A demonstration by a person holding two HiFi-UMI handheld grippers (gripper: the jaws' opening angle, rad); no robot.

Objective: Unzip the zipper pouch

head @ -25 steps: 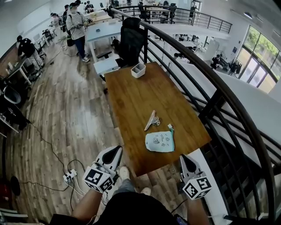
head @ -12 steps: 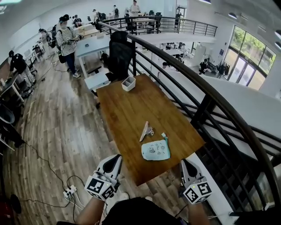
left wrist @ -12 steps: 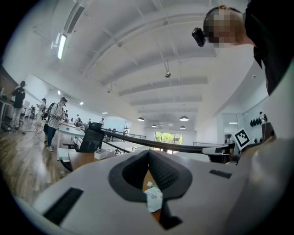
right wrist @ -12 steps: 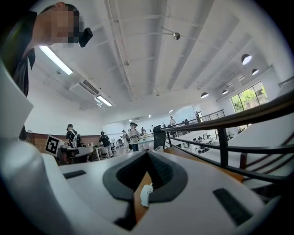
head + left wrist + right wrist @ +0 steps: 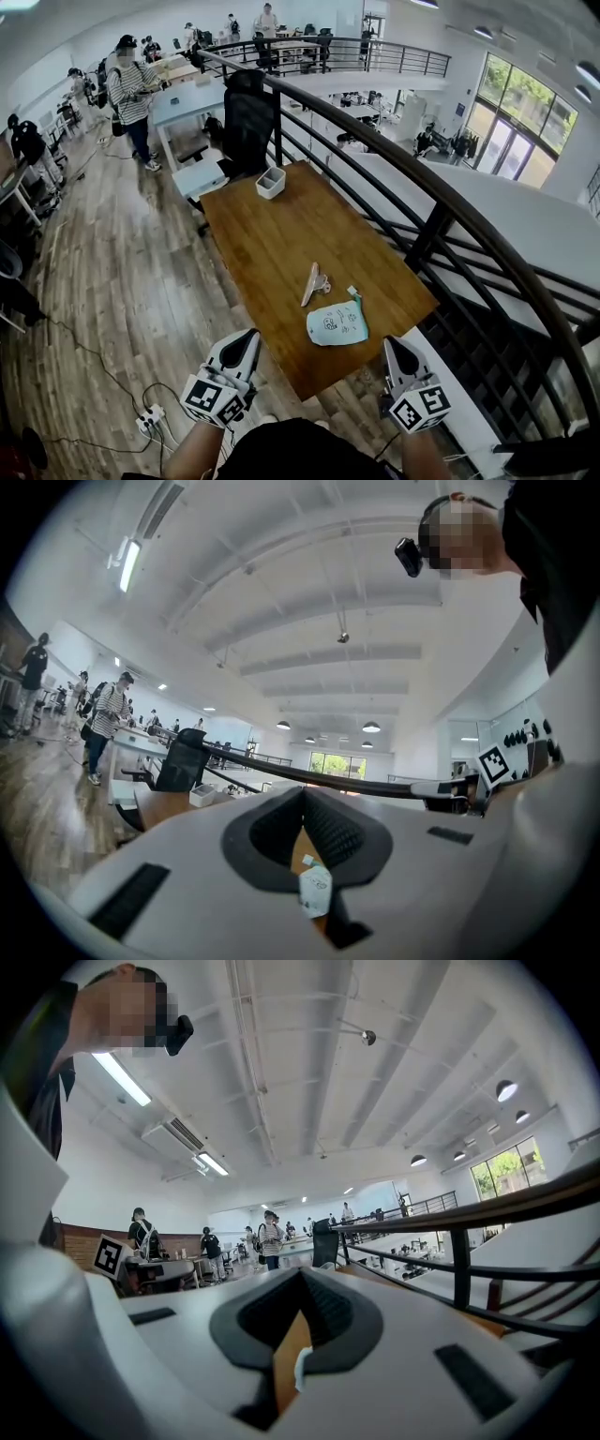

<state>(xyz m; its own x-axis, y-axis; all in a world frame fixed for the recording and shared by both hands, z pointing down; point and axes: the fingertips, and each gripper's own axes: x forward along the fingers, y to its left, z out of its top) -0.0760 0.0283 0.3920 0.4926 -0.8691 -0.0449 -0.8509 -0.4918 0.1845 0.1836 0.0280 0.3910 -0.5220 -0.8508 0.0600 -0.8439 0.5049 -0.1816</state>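
Pouch (image 5: pixel 337 323) lies flat near the front edge of the desk (image 5: pixel 281 225), untouched; over the last second only my view has drifted, so the unzipping isn't begun. My left tongs (image 5: pixel 249 337) and right tongs (image 5: pixel 392 347) hang shut and empty, short of the desk. A railing (image 5: pixel 441 202) runs beside the wooden desk, and a busy open office lies behind.

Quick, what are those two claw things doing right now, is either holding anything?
Left gripper: closed, holding nothing.
Right gripper: closed, holding nothing.
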